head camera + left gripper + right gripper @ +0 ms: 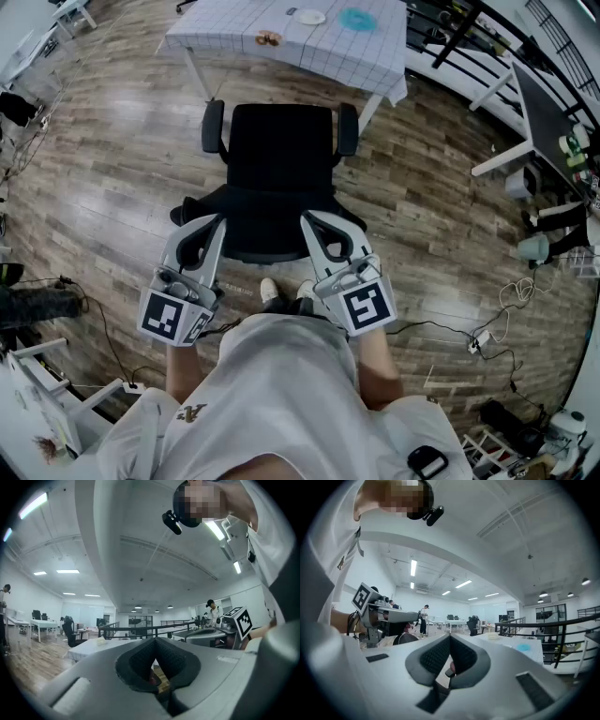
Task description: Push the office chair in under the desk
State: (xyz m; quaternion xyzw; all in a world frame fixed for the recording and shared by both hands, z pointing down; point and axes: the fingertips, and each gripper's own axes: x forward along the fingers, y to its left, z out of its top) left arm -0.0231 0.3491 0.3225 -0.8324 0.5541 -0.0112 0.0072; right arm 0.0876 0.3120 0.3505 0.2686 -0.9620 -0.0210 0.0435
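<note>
The left gripper (208,231) and right gripper (317,229), jaws closed on nothing, sit against the black office chair's (281,173) near backrest, facing the far desk (234,33).

An office chair (281,178) with a black seat and back, matt and cloth-like; its armrests (214,127) are smoother black plastic with a faint shine; under and around the chair, a floor (112,169) of grey-brown wood-grain planks, lightly glossy where light falls; beyond the chair, a desk (347,61) draped in white cloth printed with a thin grid, on white painted legs (195,73); at the chair's back, the left gripper (202,230) and right gripper (323,230) have smooth, pale grey, matt plastic shells; their pads (140,660) are dark, finely ribbed, rubbery-looking; behind the chair, a person's shirt (281,394) of soft, pale, creased cloth.
</note>
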